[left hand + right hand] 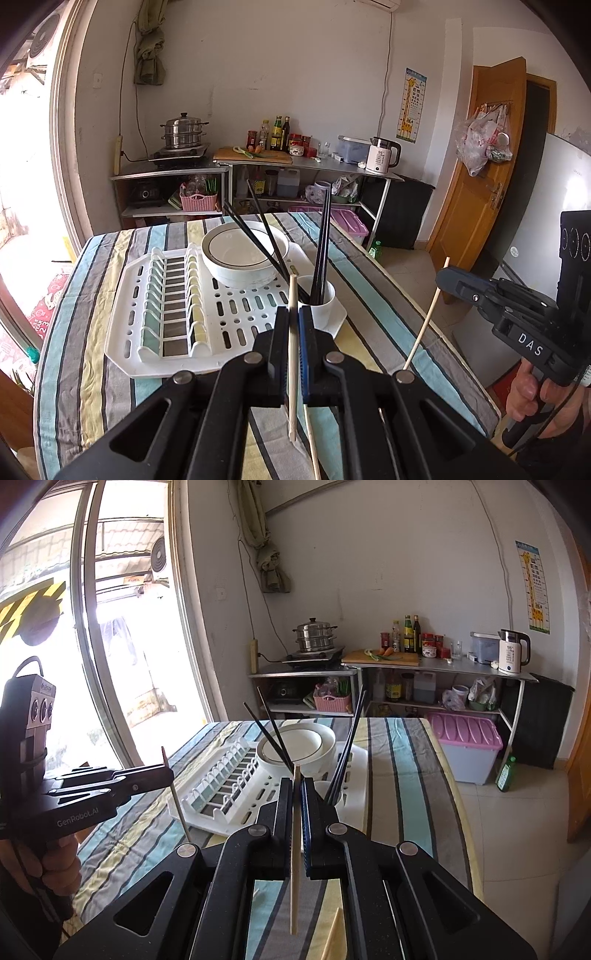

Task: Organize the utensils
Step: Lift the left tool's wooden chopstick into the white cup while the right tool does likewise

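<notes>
Chopsticks, pale wood: one clenched upright in the left tongs, one in the right tongs, each raised short of the white cup ahead, probably for dropping in.

I see the counter under a striped cloth; a white dish rack sits on it, a loose wooden chopstick lying nearer me.
</notes>
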{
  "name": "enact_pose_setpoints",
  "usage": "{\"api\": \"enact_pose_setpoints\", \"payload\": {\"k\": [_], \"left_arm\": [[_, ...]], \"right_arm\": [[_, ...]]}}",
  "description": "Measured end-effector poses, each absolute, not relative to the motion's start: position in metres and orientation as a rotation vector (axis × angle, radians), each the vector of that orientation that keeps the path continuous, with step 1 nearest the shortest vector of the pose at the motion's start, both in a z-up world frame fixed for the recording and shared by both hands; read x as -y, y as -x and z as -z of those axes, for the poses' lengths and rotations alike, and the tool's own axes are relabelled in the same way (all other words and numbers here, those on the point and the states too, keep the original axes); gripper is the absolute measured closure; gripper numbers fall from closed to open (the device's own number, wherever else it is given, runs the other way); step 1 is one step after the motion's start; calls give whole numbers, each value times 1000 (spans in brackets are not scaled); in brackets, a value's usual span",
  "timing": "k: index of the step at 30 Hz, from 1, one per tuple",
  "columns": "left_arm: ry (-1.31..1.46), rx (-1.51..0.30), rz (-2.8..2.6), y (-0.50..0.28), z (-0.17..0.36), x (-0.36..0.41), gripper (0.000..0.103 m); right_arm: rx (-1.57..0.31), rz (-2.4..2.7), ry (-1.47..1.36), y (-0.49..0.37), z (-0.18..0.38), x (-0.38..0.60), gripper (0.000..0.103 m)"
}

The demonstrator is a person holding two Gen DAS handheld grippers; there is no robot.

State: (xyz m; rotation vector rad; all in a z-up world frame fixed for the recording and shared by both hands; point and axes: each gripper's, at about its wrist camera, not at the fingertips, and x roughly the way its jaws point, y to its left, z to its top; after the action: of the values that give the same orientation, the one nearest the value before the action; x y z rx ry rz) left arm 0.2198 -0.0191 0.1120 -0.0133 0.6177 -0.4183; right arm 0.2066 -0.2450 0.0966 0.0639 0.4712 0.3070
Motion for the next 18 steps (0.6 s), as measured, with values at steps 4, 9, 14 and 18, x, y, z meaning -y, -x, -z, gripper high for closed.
{"api": "enact_pose_setpoints", "payload": {"k": [4,9,14,18], "left_arm": [[15,-597,436,-238,-127,31,98],[30,-572,450,-264,-144,43,98],[51,-562,454,-292,-155,53,98],[63,-561,455,-311,-159,59,98]], "right_arm": [[-444,-307,-78,-223,-107,249,99],[-417,-303,-89,-245,-120,252,99],[-392,-294,-98,-270,-132,257,99],[-381,-286,-107,-287,-137,259,99]]}}
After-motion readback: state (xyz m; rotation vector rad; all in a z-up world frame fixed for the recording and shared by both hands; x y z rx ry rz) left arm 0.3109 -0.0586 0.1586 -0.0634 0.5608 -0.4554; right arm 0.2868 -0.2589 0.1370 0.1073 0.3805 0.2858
